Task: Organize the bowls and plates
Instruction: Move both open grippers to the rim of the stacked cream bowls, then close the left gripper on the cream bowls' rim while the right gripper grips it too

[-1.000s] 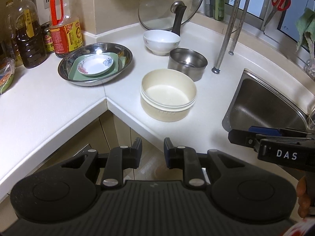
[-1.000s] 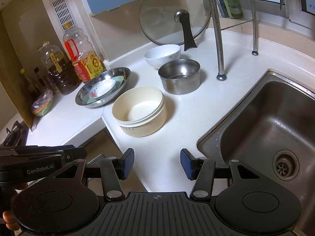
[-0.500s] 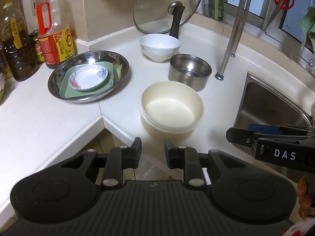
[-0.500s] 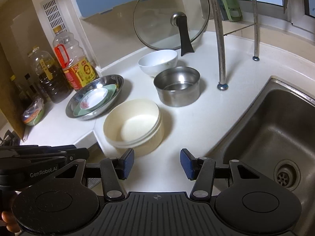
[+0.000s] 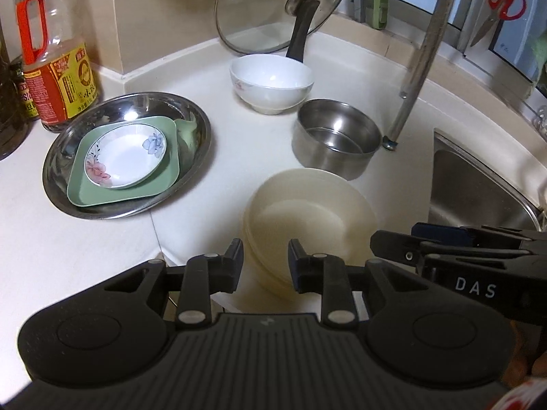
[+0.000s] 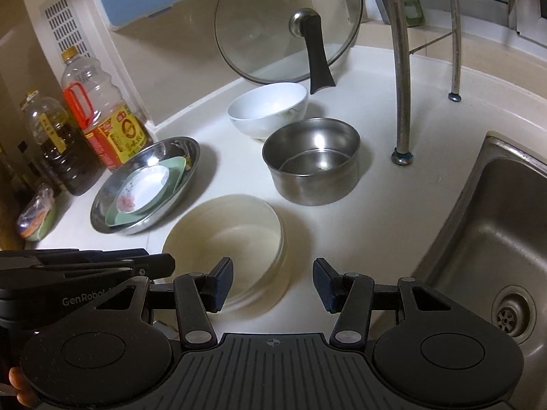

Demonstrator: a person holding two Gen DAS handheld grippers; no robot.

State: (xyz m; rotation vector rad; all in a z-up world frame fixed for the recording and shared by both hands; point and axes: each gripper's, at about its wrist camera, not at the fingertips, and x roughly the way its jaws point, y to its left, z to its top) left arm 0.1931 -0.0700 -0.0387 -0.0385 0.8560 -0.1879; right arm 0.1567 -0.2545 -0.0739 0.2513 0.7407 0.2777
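Stacked cream bowls [image 5: 307,215] [image 6: 225,239] sit near the counter's front corner. My left gripper [image 5: 265,263] is open and empty, its jaws just at the near rim of the bowls. My right gripper [image 6: 273,282] is open and empty, over the bowls' near right side. Behind stand a steel bowl [image 5: 336,136] [image 6: 311,160] and a white bowl [image 5: 271,83] [image 6: 268,109]. A steel basin [image 5: 61,171] [image 6: 171,150] on the left holds a green square plate [image 5: 102,193] [image 6: 121,220] with a floral saucer [image 5: 124,155] [image 6: 142,188] on it.
A glass lid [image 5: 273,7] [image 6: 287,24] leans on the back wall. Oil bottles [image 5: 51,65] [image 6: 102,119] stand at the left. The sink [image 5: 478,191] [image 6: 495,239] is on the right, with a rack leg [image 5: 410,78] [image 6: 401,102] beside it.
Both grippers have moved forward and down toward the cream bowls, which now lie right at the fingertips. The jaws stayed open.
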